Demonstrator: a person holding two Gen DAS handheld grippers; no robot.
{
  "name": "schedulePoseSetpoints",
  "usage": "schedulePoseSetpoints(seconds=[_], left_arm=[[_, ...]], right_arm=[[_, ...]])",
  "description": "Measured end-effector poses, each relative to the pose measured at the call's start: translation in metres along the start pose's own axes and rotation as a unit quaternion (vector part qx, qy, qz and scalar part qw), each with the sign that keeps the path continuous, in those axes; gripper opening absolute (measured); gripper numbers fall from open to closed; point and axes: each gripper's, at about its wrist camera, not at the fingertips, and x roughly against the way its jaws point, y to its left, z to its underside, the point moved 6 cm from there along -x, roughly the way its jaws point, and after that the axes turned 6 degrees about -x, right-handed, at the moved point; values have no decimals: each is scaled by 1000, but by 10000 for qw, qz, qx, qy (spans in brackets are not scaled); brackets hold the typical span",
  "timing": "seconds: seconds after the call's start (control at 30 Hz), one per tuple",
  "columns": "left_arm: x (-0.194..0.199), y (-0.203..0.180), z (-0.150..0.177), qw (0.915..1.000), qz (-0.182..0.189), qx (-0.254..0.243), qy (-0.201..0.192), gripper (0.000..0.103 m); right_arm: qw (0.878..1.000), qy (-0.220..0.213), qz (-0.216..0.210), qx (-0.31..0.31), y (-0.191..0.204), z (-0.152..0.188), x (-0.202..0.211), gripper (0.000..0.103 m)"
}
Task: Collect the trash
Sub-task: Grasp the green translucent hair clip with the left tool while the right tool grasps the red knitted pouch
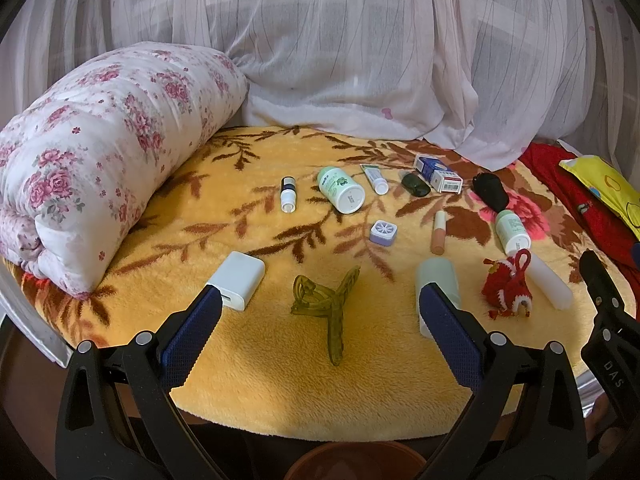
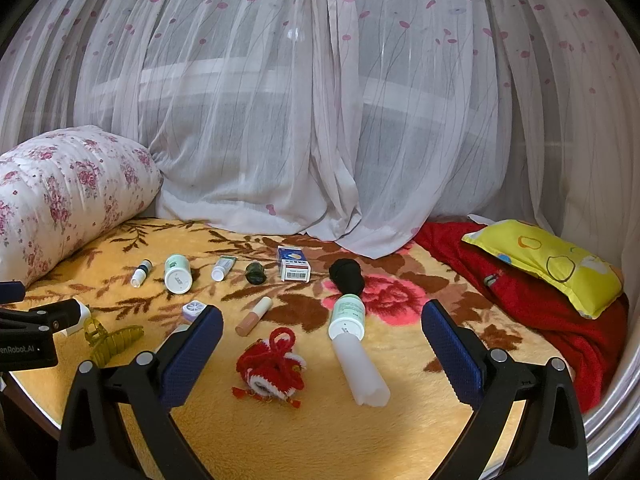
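Hovering over the near edge of the yellow blanket [image 1: 256,380], the left tool [image 1: 320,316] has its blue-padded jaws spread wide with nothing between them. Straight ahead of it, almost between the fingertips, lies an olive hair claw [image 1: 326,300]. A white charger block [image 1: 238,285] sits touching the tip of its left finger, and a pale green bottle [image 1: 436,280] lies partly behind its right finger. Farther ahead are a small lilac case [image 1: 383,233], a peach lip-gloss tube [image 1: 438,233] and a green-and-white jar [image 1: 341,189] lying on its side.

The right tool [image 2: 322,334] is likewise wide open and empty. Just ahead of it, between the fingers, rest a red knitted ornament [image 2: 272,368] and a white cylinder [image 2: 362,372], whose far end touches a small green-labelled bottle [image 2: 347,316]. Beyond these lie a black bundle [image 2: 346,275], possibly rolled socks, and a blue-and-white box [image 2: 294,264]. To the far left of this tool a floral quilt roll [image 2: 68,192] rests on the bed; to its right a yellow pillow [image 2: 548,264] lies on red cloth [image 2: 532,308]. A brown rim [image 1: 356,462] shows below the left tool, perhaps a bin.
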Motion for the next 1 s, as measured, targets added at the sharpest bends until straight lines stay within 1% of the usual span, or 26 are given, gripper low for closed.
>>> schedulePoseSetpoints(seconds=[0.1, 0.2, 0.33, 0.4, 0.43, 0.5, 0.6, 0.67, 0.77, 0.83, 0.87, 0.9, 0.93, 0.97, 1.0], left_arm=[[1, 0, 1, 10000, -9, -1, 5, 97], [0, -1, 3, 10000, 58, -27, 6, 97], [-4, -1, 26, 9984, 549, -159, -53, 97], [-11, 2, 36, 9973, 710, -149, 107, 97], [-15, 3, 40, 9961, 859, -99, 192, 97], [-16, 3, 40, 9951, 979, -47, 148, 97], [-25, -9, 37, 9959, 833, -346, 101, 97], [-36, -16, 35, 9962, 651, -570, 96, 97], [-55, -17, 33, 9967, 434, -661, 186, 96], [-71, -17, 34, 9966, 303, -698, 322, 94], [-76, -15, 35, 9966, 249, -691, 381, 91], [-82, -15, 37, 9963, 270, -683, 453, 69], [-87, -15, 38, 9957, 343, -683, 522, 53], [-89, -13, 40, 9956, 471, -596, 541, 50], [-88, -12, 40, 9961, 532, -535, 465, 42]], right_arm=[[10000, 7, 0, -7, 0, 1, 0, 98], [10000, 17, 3, 1, 1, 3, 0, 98], [10000, 8, 10, -6, 1, 4, 0, 98], [10000, 36, 1, -83, 2, 8, -2, 98], [9999, 79, -19, -134, 2, 12, -5, 98], [9996, 166, -74, -218, 2, 18, -10, 98], [9995, 224, -71, -220, -1, 23, -14, 98], [9995, 220, -42, -232, -6, 23, -13, 98], [9995, 186, -15, -268, -10, 21, -12, 98], [9995, 168, 20, -265, -11, 21, -12, 98], [9995, 174, 26, -259, -11, 21, -12, 98], [9995, 182, 22, -251, -11, 21, -13, 98], [9996, 191, 24, -229, -10, 23, -14, 98], [9996, 203, 32, -196, -8, 24, -15, 98], [9996, 219, 36, -165, -7, 25, -16, 98]])
